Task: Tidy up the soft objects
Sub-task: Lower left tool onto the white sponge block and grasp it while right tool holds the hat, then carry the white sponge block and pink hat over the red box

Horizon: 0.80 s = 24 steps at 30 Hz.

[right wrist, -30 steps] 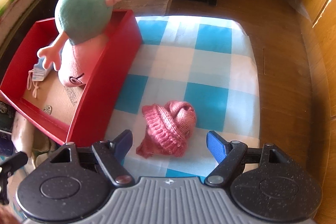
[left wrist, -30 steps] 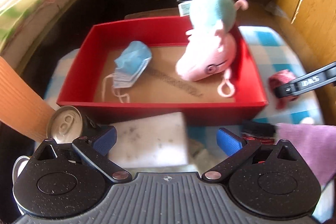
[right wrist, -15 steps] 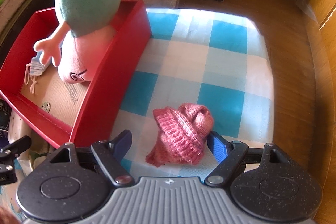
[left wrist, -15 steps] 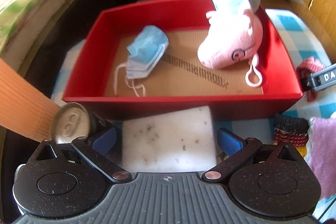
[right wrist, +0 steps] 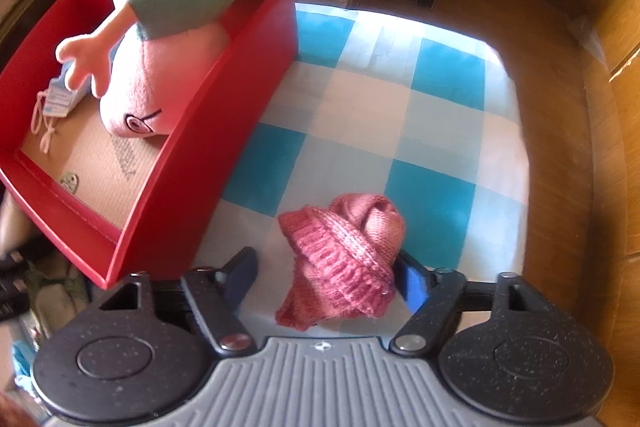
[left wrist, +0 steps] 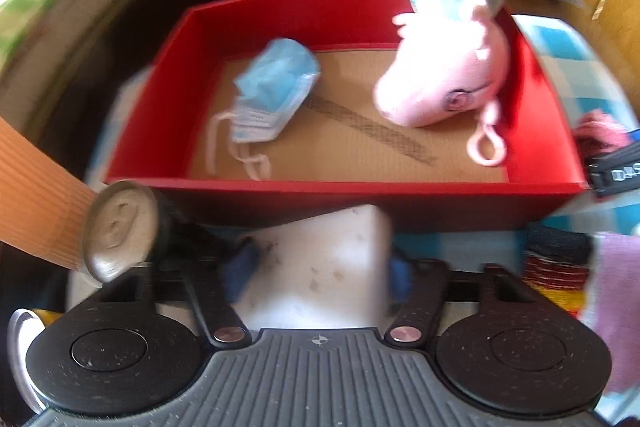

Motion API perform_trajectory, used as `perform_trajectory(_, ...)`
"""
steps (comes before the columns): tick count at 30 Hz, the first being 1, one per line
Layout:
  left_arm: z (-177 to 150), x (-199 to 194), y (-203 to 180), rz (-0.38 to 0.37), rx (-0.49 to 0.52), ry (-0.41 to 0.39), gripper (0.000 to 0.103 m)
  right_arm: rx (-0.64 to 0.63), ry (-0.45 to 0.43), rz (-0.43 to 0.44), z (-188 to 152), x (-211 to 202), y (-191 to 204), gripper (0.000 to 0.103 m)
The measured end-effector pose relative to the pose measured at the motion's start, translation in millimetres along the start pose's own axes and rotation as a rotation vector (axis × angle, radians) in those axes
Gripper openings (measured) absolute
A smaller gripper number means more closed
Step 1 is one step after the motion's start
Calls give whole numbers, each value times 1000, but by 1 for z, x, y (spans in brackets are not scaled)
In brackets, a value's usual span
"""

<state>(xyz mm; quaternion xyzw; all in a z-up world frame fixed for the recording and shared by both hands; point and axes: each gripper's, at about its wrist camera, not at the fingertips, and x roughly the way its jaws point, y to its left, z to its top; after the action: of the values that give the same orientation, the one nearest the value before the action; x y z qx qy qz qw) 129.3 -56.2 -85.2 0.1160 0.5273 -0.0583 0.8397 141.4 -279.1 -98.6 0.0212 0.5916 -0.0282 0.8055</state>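
A red box [left wrist: 360, 195] [right wrist: 224, 131] holds a pink pig plush [left wrist: 448, 75] [right wrist: 160, 27] and a blue face mask [left wrist: 272, 91]. My left gripper [left wrist: 320, 267] has closed its blue pads against both sides of a white sponge block [left wrist: 324, 267] in front of the box. My right gripper [right wrist: 328, 279] is open around a pink knitted hat [right wrist: 344, 263] on the checkered cloth [right wrist: 400, 99]; its right pad touches the hat, the left pad stands apart.
A drink can [left wrist: 120, 231] lies left of the sponge. A striped dark sock [left wrist: 556, 267] and a lilac cloth [left wrist: 616, 299] lie to the right. An orange ribbed object [left wrist: 28, 195] is at far left. Wooden floor and furniture surround the cloth.
My left gripper has closed in on the white sponge and tilted it. My right gripper has moved forward around the pink hat, which now sits between its fingers.
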Motion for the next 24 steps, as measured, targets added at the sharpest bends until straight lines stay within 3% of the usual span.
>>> perform_trajectory(4, -4, -4, -4, 18, 30, -14, 57, 11, -6, -2, -2, -5, -5, 25)
perform_trajectory(7, -7, -14, -5, 7, 33, -33, 49, 10, -11, -1, -5, -7, -6, 20)
perform_trajectory(16, -9, -36, -3, -30, 36, -80, 36, 20, -46, 12, -9, -25, -7, 17)
perform_trajectory(24, -10, -54, 5, -70, 11, -114, 32, 14, -84, 14, -12, -51, -6, 17)
